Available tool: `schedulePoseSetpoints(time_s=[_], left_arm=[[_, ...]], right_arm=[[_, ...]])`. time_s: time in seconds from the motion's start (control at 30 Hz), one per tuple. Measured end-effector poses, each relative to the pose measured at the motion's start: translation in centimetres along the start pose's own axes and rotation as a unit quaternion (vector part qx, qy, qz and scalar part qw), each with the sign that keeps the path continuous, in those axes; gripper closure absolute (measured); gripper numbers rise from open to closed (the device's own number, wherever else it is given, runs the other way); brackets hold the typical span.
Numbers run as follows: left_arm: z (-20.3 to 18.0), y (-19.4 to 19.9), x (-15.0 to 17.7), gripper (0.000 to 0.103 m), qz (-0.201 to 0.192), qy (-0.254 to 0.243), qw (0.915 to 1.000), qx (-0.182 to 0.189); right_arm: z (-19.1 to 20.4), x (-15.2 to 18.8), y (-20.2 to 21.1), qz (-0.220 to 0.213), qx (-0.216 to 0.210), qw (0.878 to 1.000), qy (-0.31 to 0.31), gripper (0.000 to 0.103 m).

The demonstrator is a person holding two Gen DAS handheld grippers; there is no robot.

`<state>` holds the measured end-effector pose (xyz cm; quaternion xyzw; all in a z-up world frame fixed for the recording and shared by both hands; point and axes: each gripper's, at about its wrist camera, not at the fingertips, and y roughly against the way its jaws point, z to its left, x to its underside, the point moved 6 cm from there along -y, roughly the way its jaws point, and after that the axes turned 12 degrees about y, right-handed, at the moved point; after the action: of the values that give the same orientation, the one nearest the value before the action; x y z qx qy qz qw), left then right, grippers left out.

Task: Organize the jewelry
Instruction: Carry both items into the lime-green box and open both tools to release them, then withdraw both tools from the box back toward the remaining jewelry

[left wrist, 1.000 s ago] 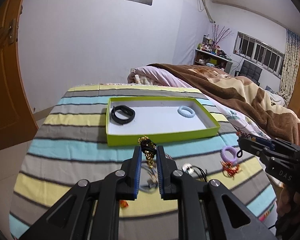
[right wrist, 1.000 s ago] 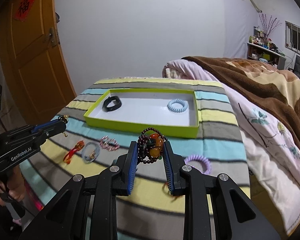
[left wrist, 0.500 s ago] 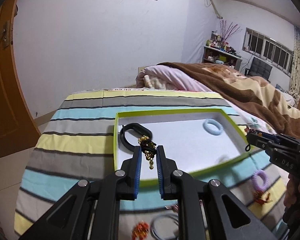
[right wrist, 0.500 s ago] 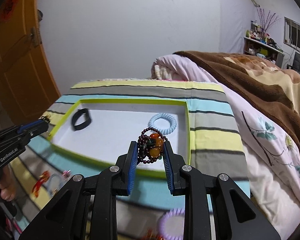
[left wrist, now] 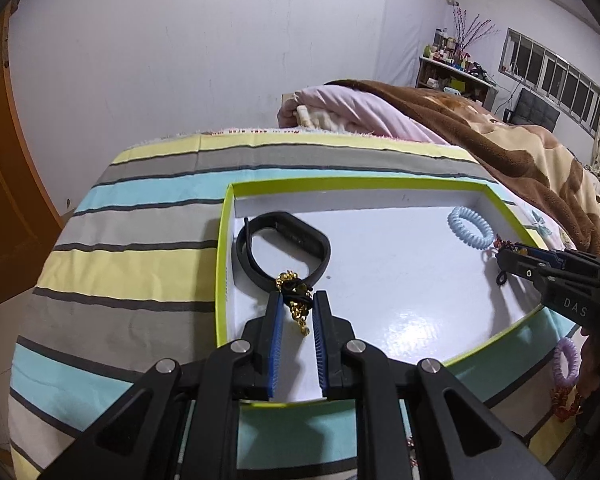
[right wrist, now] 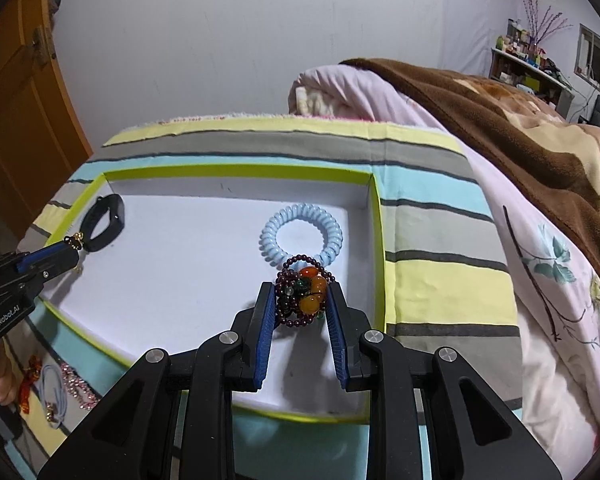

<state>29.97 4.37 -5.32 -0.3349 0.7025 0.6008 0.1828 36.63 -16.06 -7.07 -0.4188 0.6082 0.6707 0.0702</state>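
A shallow lime-green tray (left wrist: pixel 221 264) (right wrist: pixel 377 240) with a white floor lies on the striped cloth. Inside it rest a black wristband (left wrist: pixel 284 246) (right wrist: pixel 102 220) and a pale blue coil hair tie (left wrist: pixel 470 232) (right wrist: pixel 300 232). My left gripper (left wrist: pixel 296 304) (right wrist: pixel 74 246) is shut on a black-and-gold chain piece (left wrist: pixel 294 298), hanging over the tray's left part by the wristband. My right gripper (right wrist: pixel 302 300) (left wrist: pixel 504 254) is shut on a bunch of dark red and orange beads (right wrist: pixel 304 294), over the tray's right part just before the coil tie.
Loose pieces lie on the cloth outside the tray: a purple coil tie (left wrist: pixel 566 364), a red ornament (left wrist: pixel 566 406), a pale blue ring (right wrist: pixel 56 392) and pink beads (right wrist: pixel 76 384). A bed with a brown blanket (left wrist: pixel 520 152) borders the right. An orange door (right wrist: pixel 16 92) stands at left.
Both grippers have moved forward and down from above the loose pieces on the cloth to over the tray's floor, each still gripping its piece.
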Motion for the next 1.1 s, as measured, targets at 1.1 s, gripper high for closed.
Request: schedulePoseSetpoints(time_s=[1.1], left_arm=[[-0.7, 11.5, 5.5, 0.079, -0.07, -0.003, 0.9974, 0.014]], right_arm=[[5.0, 6.1, 14.3, -0.108, -0.004, 0.994, 0.003, 0.073]])
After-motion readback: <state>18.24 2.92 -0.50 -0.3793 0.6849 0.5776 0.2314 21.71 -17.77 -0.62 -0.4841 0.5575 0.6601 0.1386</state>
